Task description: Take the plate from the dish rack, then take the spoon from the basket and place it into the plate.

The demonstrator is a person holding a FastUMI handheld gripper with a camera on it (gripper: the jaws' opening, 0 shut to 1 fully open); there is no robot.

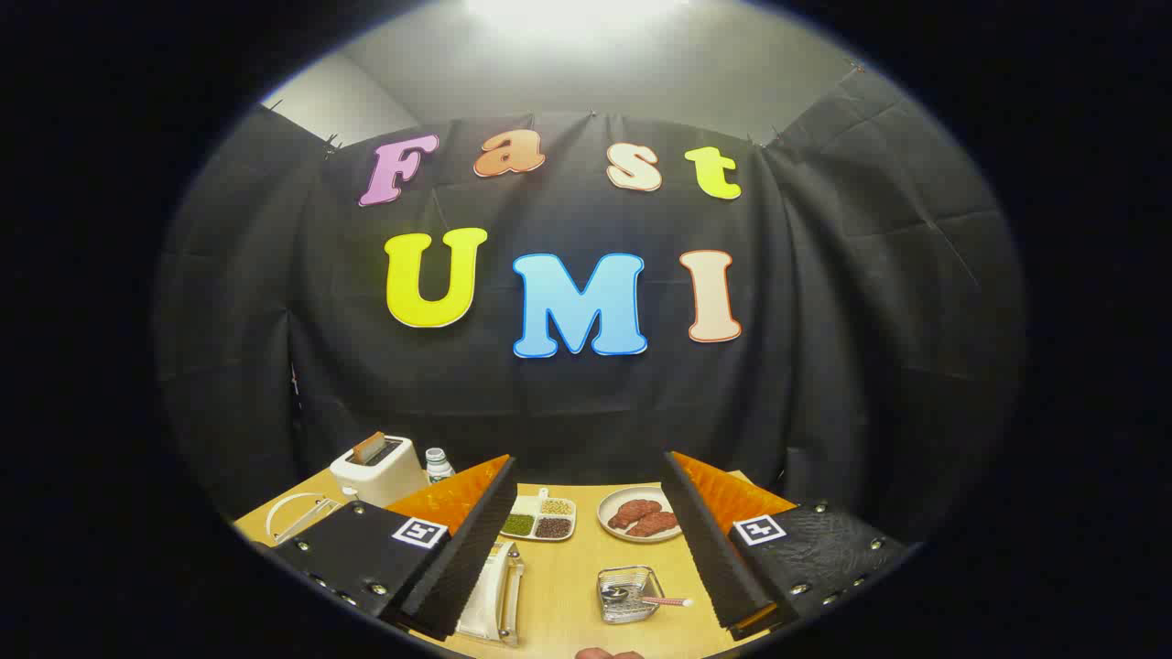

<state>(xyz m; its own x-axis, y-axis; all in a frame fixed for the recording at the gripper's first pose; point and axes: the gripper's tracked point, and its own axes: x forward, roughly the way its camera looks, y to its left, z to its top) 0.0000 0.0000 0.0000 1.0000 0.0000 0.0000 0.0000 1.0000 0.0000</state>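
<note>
Wooden table [558, 586] sits low in the frame, with the gripper [586, 586] high above it, fingers wide apart and empty. Lower centre, the plate [485, 595] stands in its dish rack [509, 590], with the spoon [641, 599] in its basket [630, 593] beside. Descending carelessly could topple the rack. Farther back, a sectioned tray [538, 518], a plate of meat [641, 514] and a toaster [375, 469].

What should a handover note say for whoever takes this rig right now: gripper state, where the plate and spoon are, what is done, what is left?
Gripper: open, holding nothing, fingers spread above the table.
Plate: upright in the dish rack, by the left finger.
Spoon: lying in the small wire basket, between the fingers, nearer the right one.
Done: nothing yet.
Left: lift the plate out of the rack, set it down, then move the spoon from the basket into it.
</note>
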